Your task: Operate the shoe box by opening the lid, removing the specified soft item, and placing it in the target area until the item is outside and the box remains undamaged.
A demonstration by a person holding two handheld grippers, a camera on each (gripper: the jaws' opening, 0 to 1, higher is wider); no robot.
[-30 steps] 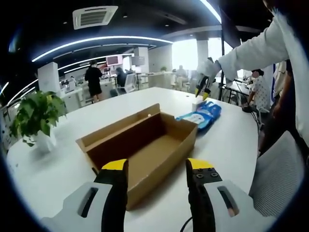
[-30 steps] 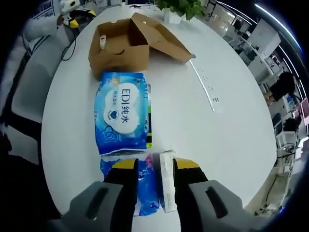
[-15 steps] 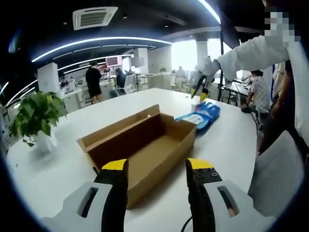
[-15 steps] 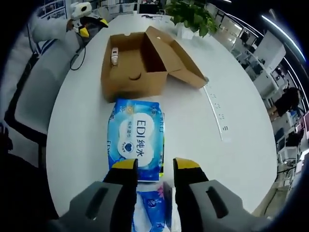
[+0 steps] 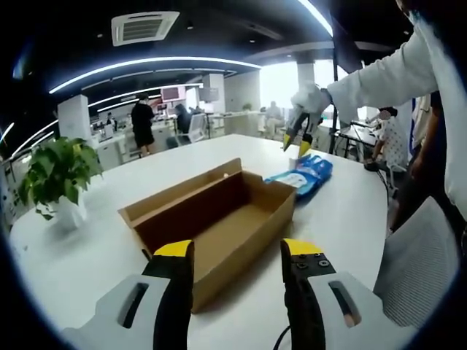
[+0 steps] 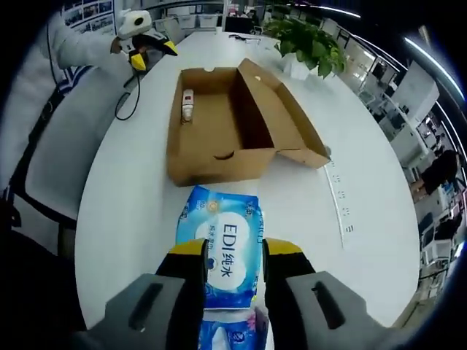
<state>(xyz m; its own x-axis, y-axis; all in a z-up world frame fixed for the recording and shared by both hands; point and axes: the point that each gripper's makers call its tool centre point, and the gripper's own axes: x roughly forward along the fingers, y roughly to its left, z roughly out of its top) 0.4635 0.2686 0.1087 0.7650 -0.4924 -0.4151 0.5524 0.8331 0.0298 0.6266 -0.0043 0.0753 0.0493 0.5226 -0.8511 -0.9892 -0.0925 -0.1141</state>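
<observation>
Now my right gripper (image 6: 228,251) hovers unclenched over the tissue pack (image 6: 222,248), lying out on the table (image 6: 124,189) beside the open shoe box (image 6: 226,127), seemingly delivered. My left gripper (image 5: 237,255), also unclenched, faces the box's near end.

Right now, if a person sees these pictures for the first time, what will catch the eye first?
First, the open brown shoe box in the middle of the white table, its lid folded back and a small item lying inside. Next, the bright blue wipes pack flat on the table just outside the box, directly ahead of the open right gripper. A potted plant stands beyond the box.
</observation>
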